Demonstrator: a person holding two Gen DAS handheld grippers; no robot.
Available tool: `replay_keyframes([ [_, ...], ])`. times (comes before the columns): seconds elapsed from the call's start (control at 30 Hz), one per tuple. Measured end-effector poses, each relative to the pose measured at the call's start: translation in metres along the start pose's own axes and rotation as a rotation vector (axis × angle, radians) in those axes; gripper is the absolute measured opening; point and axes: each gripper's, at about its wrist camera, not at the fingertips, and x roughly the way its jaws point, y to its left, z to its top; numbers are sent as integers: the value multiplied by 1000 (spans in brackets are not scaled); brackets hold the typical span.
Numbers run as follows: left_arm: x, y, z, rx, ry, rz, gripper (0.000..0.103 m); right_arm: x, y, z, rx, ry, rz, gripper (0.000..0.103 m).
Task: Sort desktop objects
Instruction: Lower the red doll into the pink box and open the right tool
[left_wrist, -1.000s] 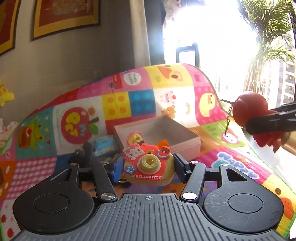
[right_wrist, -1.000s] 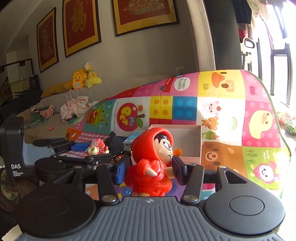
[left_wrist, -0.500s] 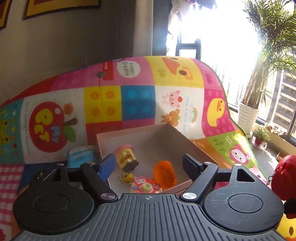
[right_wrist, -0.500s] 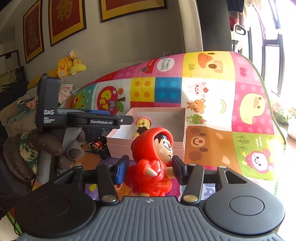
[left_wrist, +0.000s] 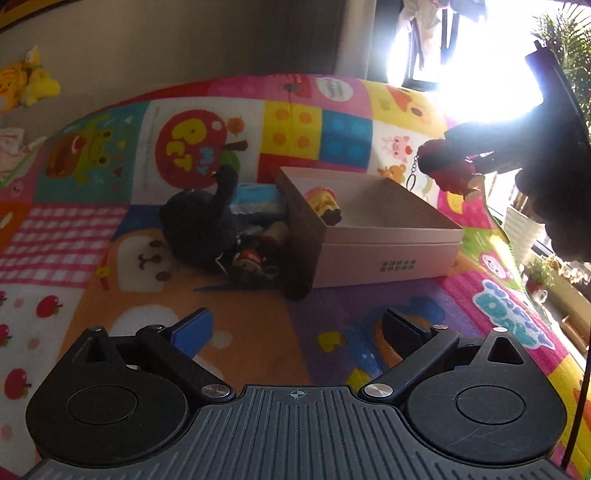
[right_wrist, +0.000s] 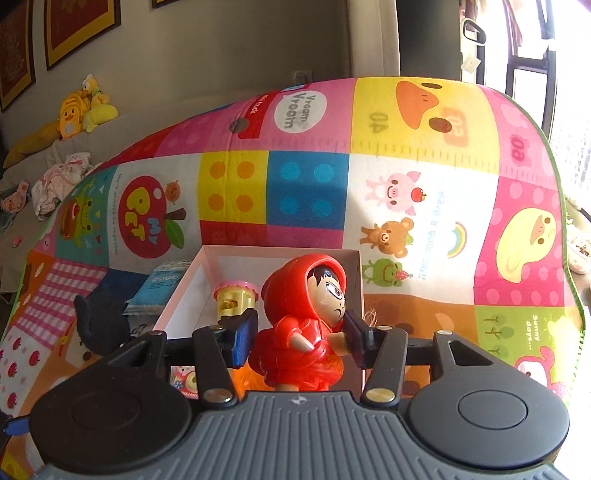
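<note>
Camera toy gone from the left tool (left_wrist: 297, 326): a second ago the pads were clamped on a pink Hello Kitty camera, and now the jaws are opening wide over bare play mat (left_wrist: 258, 332) with nothing between them. A corner of that camera toy (right_wrist: 184, 382) shows low in the pink box (right_wrist: 192, 288) in the right wrist view, so I take it as sorted, which leaves the left tool free for the pieces outside the box. Those lie touching or just beside the box's left wall: a black plush toy (left_wrist: 201, 225), a small dark figurine (left_wrist: 249, 260) and a blue packet (left_wrist: 255, 201) behind them. The right tool (right_wrist: 295, 341) has come in over the near edge of the box and is closed on the red-hooded figurine (right_wrist: 306, 325), one pad on its back, the other against its face and hand; it is upright in the grip, above the box and not yet set down. It is glossy hard plastic with a red hood, a frowning painted face and a keychain (left_wrist: 413, 173) hanging from it. A yellow toy with a pink top (right_wrist: 234, 297) and something orange already lie inside, so a release there looks like the next step.
</note>
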Motion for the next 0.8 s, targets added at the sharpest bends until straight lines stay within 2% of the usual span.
replay_keyframes([
  [0.13, -6, 18, -3, -39, -8, 26, 101, 37, 9, 3, -38, 90, -59, 51],
  [0.2, -7, 27, -6, -67, -9, 38, 102, 38, 10, -2, -32, 101, -68, 56],
  [0.37, -5, 39, -14, -102, -1, 100, 102, 10, 25, -7, -77, 35, -82, 57],
  [0.43, -4, 38, -16, -89, -9, 141, 102, -2, 42, -16, -137, 12, -60, 57],
  [0.53, -3, 39, -18, -77, -21, 225, 102, -16, 84, -41, -265, -14, 24, 57],
  [0.57, -3, 43, -18, -102, -17, 229, 102, -18, 100, -51, -308, -18, 53, 55],
  [0.63, -3, 51, -18, -143, -18, 254, 102, -17, 131, -71, -388, -1, 105, 44],
  [0.67, -4, 54, -18, -165, -19, 267, 102, -14, 145, -81, -424, 12, 119, 38],
  [0.8, -9, 67, -21, -262, -38, 311, 103, 4, 181, -108, -447, 21, 97, 38],
])
